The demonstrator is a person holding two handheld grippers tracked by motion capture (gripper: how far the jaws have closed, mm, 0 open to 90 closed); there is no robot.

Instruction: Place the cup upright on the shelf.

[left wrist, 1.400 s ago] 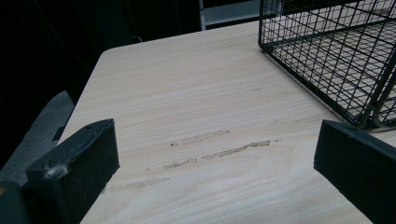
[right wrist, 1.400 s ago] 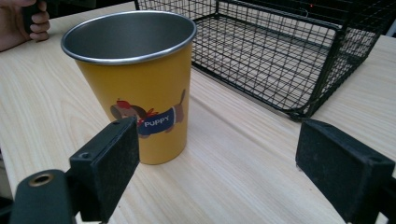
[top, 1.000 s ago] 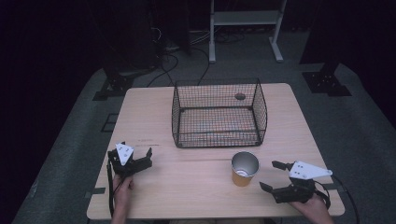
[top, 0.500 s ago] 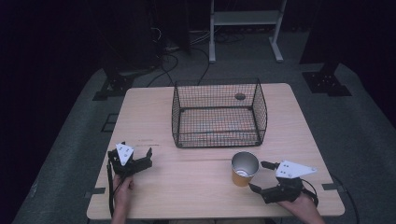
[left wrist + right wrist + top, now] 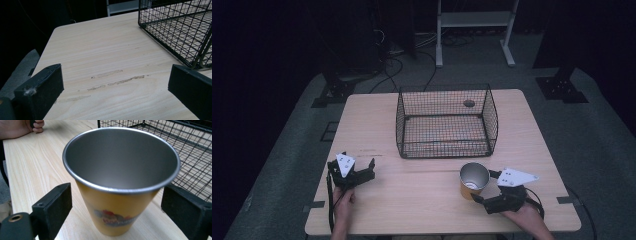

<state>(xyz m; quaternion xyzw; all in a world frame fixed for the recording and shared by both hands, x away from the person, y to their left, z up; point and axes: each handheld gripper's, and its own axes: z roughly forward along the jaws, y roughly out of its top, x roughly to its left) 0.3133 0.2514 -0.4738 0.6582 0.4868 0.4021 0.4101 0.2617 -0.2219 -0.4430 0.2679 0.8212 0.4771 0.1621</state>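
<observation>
A yellow cup [image 5: 473, 181] with a metal inside stands upright on the table's front right. In the right gripper view the cup [image 5: 120, 182] sits between the two spread jaws without touching either. My right gripper [image 5: 486, 186] is open around the cup from its right side. My left gripper [image 5: 362, 167] rests open at the front left with nothing between its jaws. In the left gripper view, bare wood lies between the fingers [image 5: 40, 92].
A black wire basket [image 5: 446, 121] stands at the table's middle back, just behind the cup; its corner [image 5: 175, 32] shows right of the left gripper. A small dark round thing [image 5: 469, 103] lies beyond the basket. The wooden table [image 5: 412, 200] has scuff marks [image 5: 117, 80].
My right gripper has moved left across the table until its open jaws stand on either side of the cup. The left gripper has stayed put.
</observation>
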